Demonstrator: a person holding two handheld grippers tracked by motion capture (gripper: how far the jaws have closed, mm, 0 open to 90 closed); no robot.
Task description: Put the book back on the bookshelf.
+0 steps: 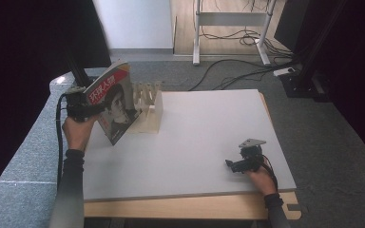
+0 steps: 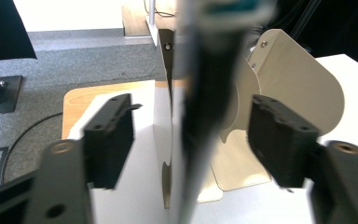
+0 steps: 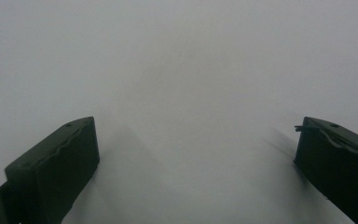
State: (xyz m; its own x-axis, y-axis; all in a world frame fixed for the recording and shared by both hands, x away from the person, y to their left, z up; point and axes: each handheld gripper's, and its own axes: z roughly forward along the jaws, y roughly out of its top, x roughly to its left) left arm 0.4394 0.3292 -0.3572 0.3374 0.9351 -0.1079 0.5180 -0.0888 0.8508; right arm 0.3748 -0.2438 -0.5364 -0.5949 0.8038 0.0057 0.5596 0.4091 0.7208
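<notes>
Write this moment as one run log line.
left gripper: open, magazine between jaws, unpressed | magazine: upright by wooden rack | right gripper: open, over table

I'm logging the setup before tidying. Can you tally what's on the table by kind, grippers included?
Magazine: 1
Wooden rack: 1
Grippers: 2, the left gripper and the right gripper
Total: 4

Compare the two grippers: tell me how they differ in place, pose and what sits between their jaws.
The left gripper is raised at the table's far left corner, beside the wooden rack; the right gripper rests low on the white tabletop near its front right. The left has the magazine standing edge-on between its jaws, pads clear of it; the right has only bare tabletop between its jaws. Both are open, black and hand-held.
</notes>
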